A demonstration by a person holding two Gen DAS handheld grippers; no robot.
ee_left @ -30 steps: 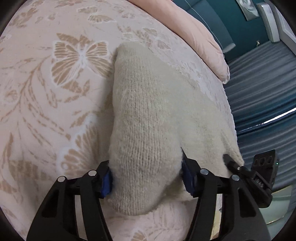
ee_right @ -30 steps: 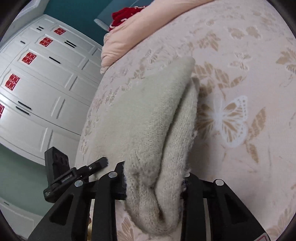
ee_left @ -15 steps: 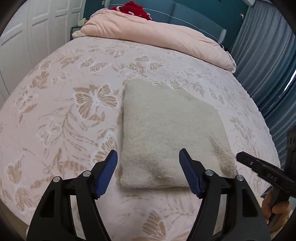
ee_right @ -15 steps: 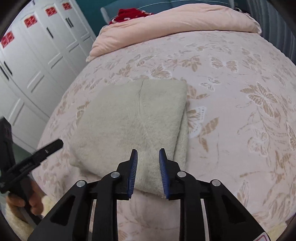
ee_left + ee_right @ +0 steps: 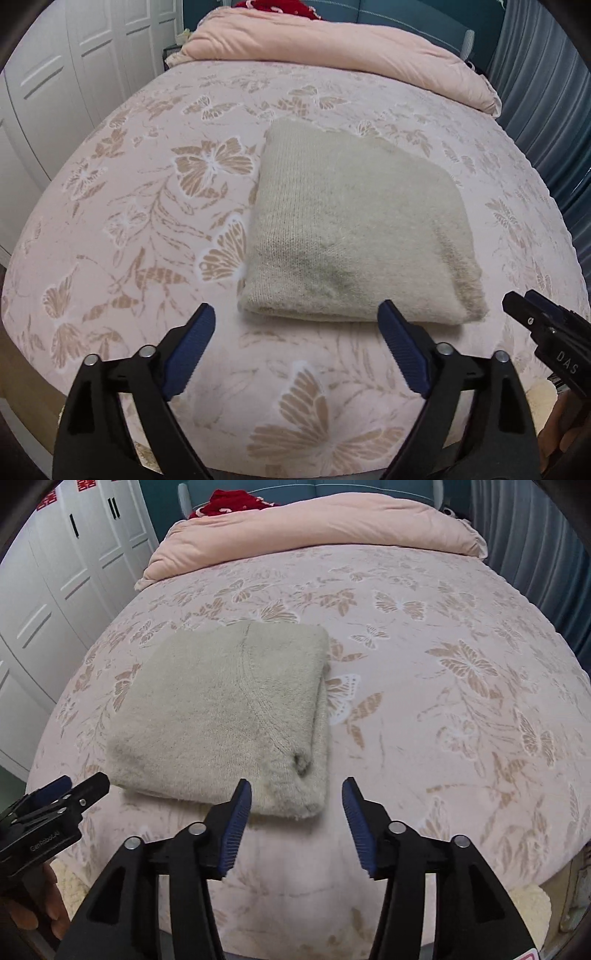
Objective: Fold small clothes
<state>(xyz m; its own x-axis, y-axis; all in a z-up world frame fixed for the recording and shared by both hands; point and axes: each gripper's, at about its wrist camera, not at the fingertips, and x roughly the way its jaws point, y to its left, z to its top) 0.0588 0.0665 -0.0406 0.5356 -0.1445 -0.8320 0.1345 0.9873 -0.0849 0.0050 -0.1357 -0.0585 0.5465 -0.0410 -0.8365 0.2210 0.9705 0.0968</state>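
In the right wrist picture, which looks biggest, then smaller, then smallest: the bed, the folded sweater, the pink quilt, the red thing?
1. bed
2. folded sweater and pink quilt: look alike, the quilt lies farther off
3. red thing

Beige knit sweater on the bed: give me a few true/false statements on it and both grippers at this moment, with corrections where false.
1. The sweater lies folded into a compact rectangle on the butterfly-print bedspread. True.
2. The left gripper is clamped on the sweater's near edge. False: its jaws stand wide open, short of the sweater and holding nothing.
3. The right gripper is open and empty. True.
4. The sweater rests on the pink duvet. False: the duvet is bunched at the far end of the bed, apart from the sweater.
5. A red item shows beyond the duvet. True.
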